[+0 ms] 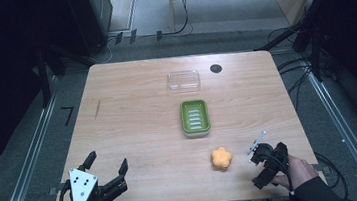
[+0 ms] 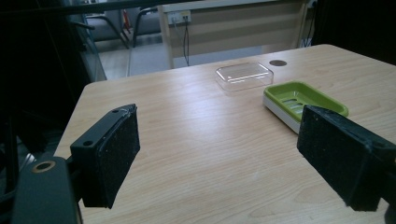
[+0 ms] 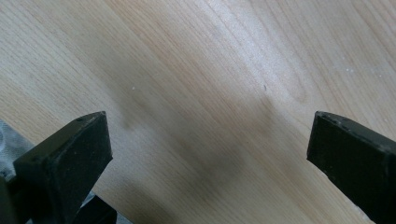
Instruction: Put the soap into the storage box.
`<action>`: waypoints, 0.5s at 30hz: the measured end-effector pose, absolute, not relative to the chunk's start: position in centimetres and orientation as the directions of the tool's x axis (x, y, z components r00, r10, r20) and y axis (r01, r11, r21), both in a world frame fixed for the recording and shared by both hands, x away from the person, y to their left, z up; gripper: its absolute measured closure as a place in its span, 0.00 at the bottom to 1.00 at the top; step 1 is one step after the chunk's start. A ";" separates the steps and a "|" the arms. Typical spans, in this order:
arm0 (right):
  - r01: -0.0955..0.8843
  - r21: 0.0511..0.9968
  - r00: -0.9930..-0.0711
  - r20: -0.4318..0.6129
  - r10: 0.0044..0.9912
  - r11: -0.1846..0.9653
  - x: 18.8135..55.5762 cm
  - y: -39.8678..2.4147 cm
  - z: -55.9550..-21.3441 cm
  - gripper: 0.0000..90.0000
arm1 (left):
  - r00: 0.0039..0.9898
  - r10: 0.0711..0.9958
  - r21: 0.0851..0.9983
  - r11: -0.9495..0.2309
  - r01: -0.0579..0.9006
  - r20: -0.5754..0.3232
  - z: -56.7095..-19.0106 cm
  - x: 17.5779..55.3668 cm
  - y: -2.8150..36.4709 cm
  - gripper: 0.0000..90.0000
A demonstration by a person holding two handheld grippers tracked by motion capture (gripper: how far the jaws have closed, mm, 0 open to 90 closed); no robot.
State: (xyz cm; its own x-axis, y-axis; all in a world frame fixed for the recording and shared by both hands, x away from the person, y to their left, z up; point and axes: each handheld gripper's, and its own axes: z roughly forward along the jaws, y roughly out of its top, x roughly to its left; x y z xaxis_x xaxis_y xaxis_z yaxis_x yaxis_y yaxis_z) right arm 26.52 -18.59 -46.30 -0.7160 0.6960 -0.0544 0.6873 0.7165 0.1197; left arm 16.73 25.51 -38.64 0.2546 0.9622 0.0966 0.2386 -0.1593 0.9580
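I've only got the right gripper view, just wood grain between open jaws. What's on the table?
Observer: An orange flower-shaped piece lies just left of the right gripper in the high view.
Operator: Anything else?
Observer: A green soap dish sits mid-table, beyond the orange piece.
Operator: Lid on it?
Observer: No. A clear lid lies apart from it, farther back, near a dark round hole in the table.
Operator: Left gripper?
Observer: The left gripper is at the near left corner, jaws wide open and nothing between them.
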 end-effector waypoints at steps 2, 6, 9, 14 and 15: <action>0.683 0.120 -0.720 -0.055 0.692 0.721 26.6 -18.6 -46.3 0.00 | 0.255 0.962 0.958 -0.158 0.239 0.096 -38.6 16.7 25.5 0.15; 0.676 0.121 -0.726 -0.058 0.685 0.727 26.5 -18.5 -46.3 0.00 | 0.257 0.962 0.958 -0.161 0.238 0.098 -38.6 16.7 25.5 0.15; 0.676 0.126 -0.726 -0.054 0.685 0.726 26.4 -18.3 -46.2 0.00 | 0.257 0.961 0.958 -0.161 0.237 0.098 -38.6 16.7 25.4 0.15; 0.662 0.132 -0.738 -0.061 0.673 0.738 26.5 -18.0 -46.2 0.00 | 0.255 0.962 0.957 -0.164 0.238 0.102 -38.6 16.6 25.5 0.15; 0.662 0.132 -0.738 -0.061 0.673 0.738 26.5 -18.0 -46.2 0.00 | 0.255 0.962 0.957 -0.164 0.238 0.102 -38.6 16.6 25.5 0.15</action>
State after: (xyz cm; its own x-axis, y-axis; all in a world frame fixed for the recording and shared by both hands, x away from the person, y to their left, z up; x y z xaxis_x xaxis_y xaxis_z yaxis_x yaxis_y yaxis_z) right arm 26.53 -17.99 -46.19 -0.7375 0.6725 -0.0613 0.6618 0.7378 0.1325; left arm 16.64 25.55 -38.62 0.2550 0.9616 0.1017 0.2379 -0.1643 0.9573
